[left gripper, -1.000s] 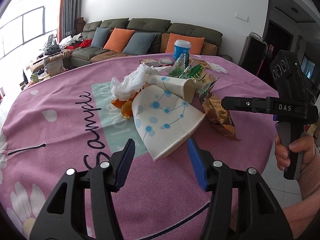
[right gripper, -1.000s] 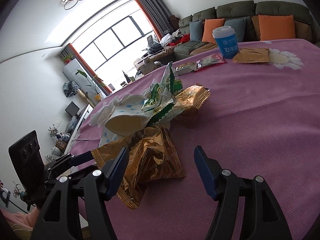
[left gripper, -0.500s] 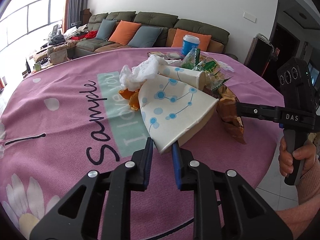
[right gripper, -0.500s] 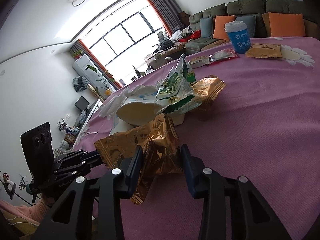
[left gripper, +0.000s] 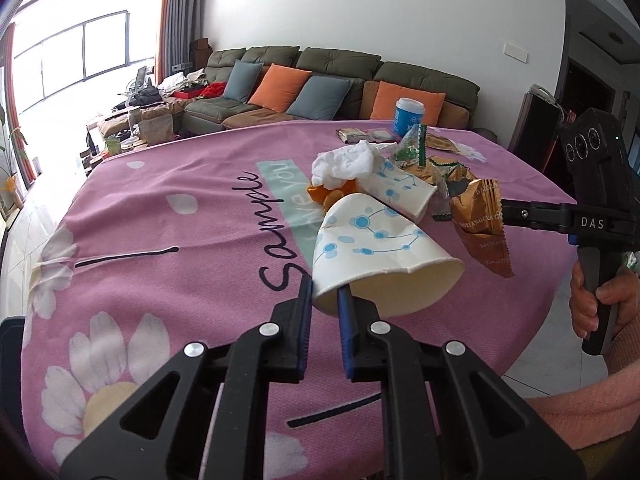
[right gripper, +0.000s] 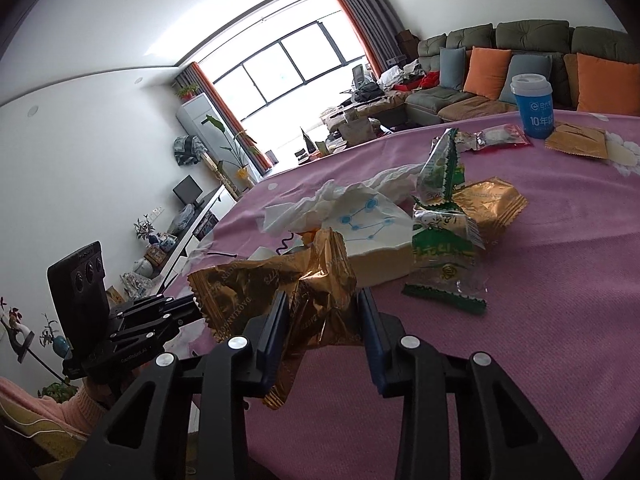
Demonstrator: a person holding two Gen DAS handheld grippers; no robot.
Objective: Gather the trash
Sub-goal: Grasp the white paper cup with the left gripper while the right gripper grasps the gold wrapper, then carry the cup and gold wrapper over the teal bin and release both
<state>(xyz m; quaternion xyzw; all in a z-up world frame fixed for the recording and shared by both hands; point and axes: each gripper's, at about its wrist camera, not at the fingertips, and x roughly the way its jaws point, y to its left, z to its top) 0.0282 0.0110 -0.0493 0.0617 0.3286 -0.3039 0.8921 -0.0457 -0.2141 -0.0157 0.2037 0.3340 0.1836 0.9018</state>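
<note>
The left claw [left gripper: 323,300] is clamped on the rim of a white paper cup with blue dot-and-line print [left gripper: 376,252], one finger outside the wall and one inside, the cup tipped on its side over the pink flowered tabletop [left gripper: 168,216]. The right claw [right gripper: 322,320] pinches a crumpled gold foil snack wrapper [right gripper: 280,292], lifted clear of the cloth. Behind lie a second printed paper cup [left gripper: 400,190], a white crumpled tissue [left gripper: 346,162], green-and-white wrappers [right gripper: 444,240] and an upright blue lidded cup [right gripper: 534,104].
</note>
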